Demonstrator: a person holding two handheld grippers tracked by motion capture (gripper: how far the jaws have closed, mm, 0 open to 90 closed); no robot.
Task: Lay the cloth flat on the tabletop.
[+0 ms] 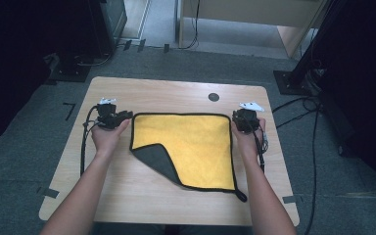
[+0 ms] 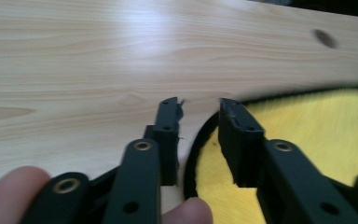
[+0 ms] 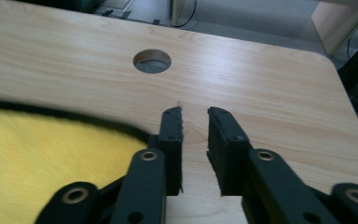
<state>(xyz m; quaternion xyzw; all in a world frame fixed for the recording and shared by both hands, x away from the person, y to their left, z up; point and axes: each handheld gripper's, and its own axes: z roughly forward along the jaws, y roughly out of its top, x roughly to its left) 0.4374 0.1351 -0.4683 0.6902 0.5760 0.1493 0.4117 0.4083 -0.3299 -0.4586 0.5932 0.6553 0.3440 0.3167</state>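
The yellow cloth (image 1: 188,147) is found spread flat on the counter (image 1: 127,200) between the left tool (image 1: 119,117) and right tool (image 1: 243,120), both parted and empty; each far corner should be pinched squarely at the hem.

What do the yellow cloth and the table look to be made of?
Cloth: seemingly a fuzzy microfibre or terry fabric, matte yellow with a dark grey underside showing at the folded corner and black stitched edging. Table: pale wood-grain surface, probably laminate, smooth with a slight sheen, and a round hole near the far edge.
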